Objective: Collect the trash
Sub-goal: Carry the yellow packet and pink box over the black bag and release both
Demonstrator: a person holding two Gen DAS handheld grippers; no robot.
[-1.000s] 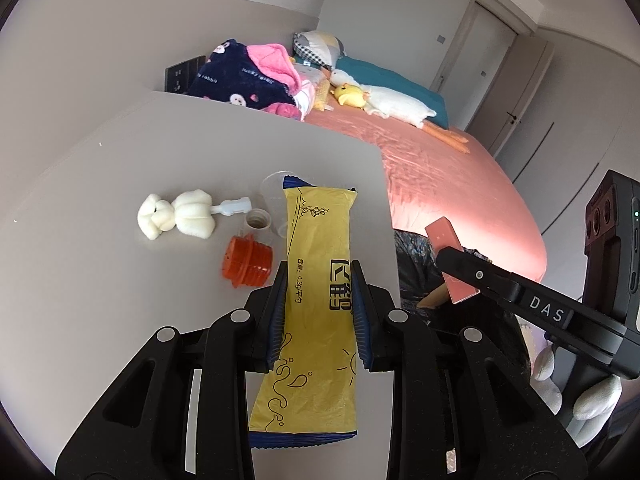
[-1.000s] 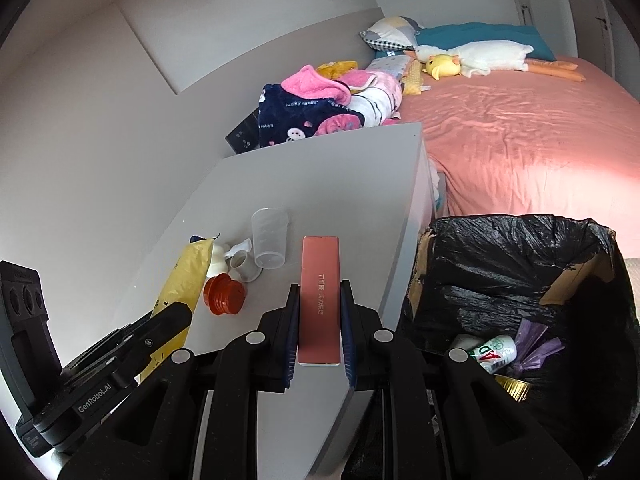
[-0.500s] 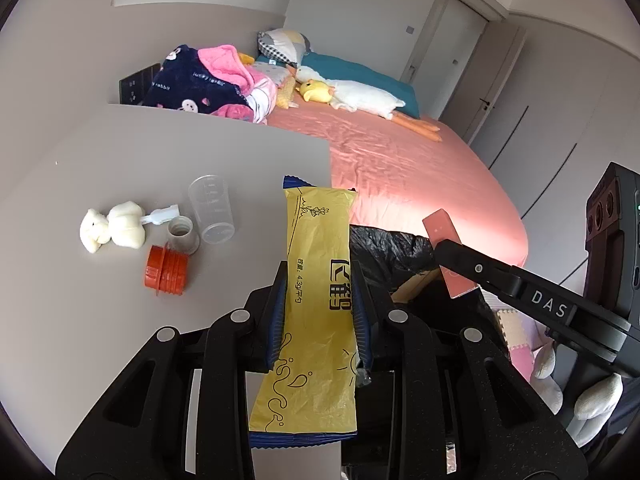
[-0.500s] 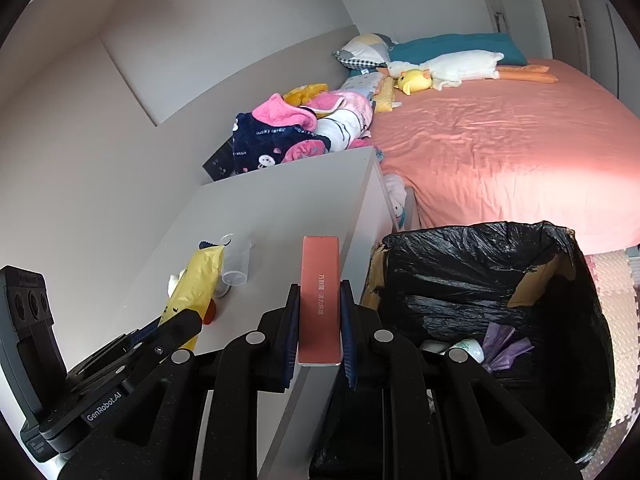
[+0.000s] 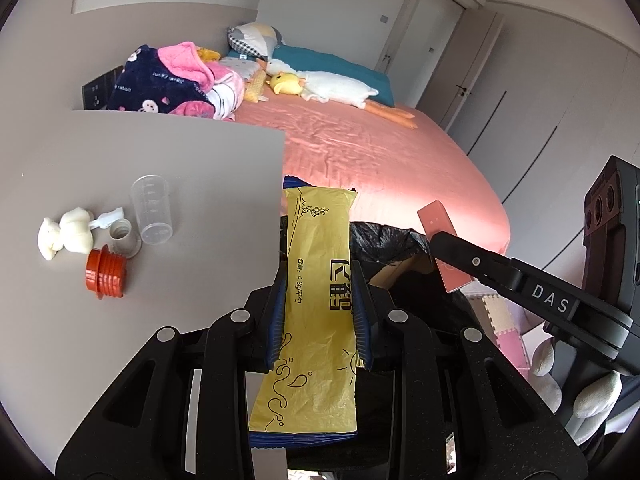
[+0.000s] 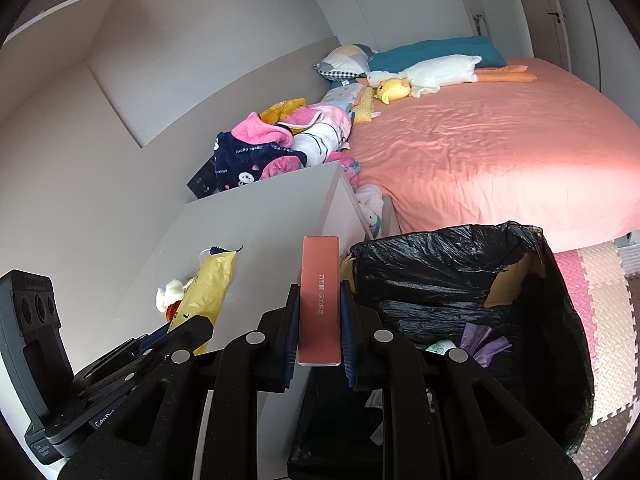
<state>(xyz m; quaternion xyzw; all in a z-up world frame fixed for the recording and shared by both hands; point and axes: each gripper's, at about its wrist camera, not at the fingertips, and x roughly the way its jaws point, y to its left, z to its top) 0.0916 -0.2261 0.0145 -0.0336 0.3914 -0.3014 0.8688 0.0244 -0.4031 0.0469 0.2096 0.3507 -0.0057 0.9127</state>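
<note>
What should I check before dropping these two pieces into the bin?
1. Left claw shut on the yellow wrapper: ok.
2. Right claw shut on the pink box: ok.
3. Bin mouth open, black liner in place: ok.
4. Room left in the bin: ok, only a few scraps show at the bottom.
5. Pink box over the opening: not ok, it looks level with the bin's near-left rim, beside the table.
6. Wrapper over the opening: cannot tell; its tip overlaps the bin's edge in the left view.
</note>
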